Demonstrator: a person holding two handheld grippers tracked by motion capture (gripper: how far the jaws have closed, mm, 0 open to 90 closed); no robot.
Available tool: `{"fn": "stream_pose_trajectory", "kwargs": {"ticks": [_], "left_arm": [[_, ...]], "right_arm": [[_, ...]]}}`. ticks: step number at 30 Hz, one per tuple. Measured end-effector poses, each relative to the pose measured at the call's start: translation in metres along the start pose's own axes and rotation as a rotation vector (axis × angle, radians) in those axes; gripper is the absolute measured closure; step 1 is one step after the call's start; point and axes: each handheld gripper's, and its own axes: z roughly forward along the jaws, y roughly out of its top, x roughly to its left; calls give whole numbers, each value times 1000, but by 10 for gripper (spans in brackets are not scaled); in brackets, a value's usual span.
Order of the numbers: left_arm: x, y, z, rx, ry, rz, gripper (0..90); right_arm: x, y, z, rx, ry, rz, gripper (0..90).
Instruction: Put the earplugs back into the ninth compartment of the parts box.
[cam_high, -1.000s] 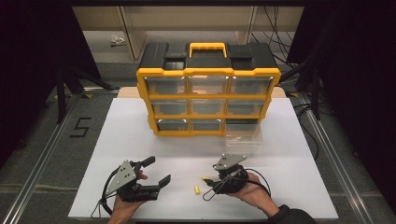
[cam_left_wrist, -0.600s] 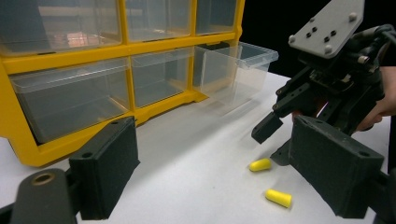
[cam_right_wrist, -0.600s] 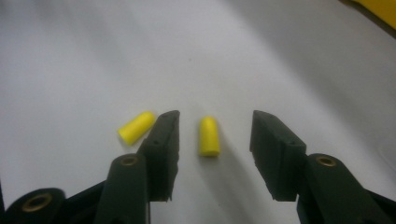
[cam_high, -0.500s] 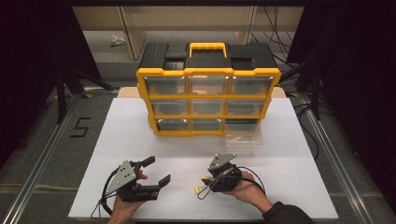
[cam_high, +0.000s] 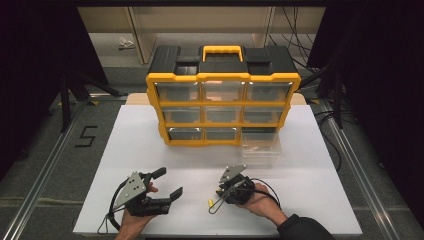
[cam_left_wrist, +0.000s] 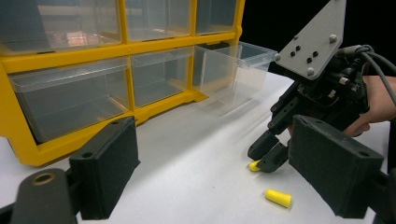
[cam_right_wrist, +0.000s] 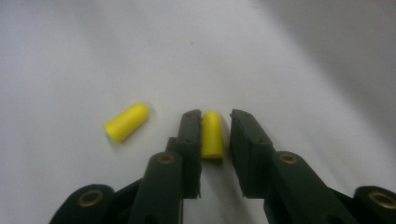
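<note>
The right gripper (cam_high: 223, 196) is lowered to the white tabletop (cam_high: 310, 165) near its front edge, tilted down toward the person's left. Its fingers (cam_right_wrist: 190, 135) are partly open and straddle 1 yellow earplug (cam_right_wrist: 212, 134), which lies flat on the tabletop between them; the earplug sits against the left-hand finger in the right gripper view, with a narrow gap to the other finger, so no clamping is evident. A 2nd yellow earplug (cam_right_wrist: 126, 122) lies loose on the tabletop just beside the fingers, apart from them. In the left gripper view, the right gripper's tips rest at the 1st earplug (cam_left_wrist: 254, 165), and the 2nd earplug (cam_left_wrist: 278, 198) lies nearer the camera. The left gripper (cam_high: 167, 186) is held at the front left of the tabletop, well apart from both earplugs, with its fingers (cam_left_wrist: 109, 163) spread wide and nothing between them. A yellow organiser (cam_high: 222, 107) with 9 clear drawers in 3 rows of 3 stands at the middle of the tabletop. Its bottom-right drawer (cam_high: 260, 145) is drawn out toward the person and rests on the tabletop in front of its slot; its contents cannot be made out.
</note>
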Motion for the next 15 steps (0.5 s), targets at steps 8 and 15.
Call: {"fn": "stream_pose_trajectory", "kwargs": {"ticks": [8,15], "left_arm": [[0,0,0,-2,0,-3,154],[0,0,-1,-6,-4,-6,154]], "right_arm": [[0,1,-2,-12,-4,-2,802],[-4,6,-18,-83,-27,18,801]]}}
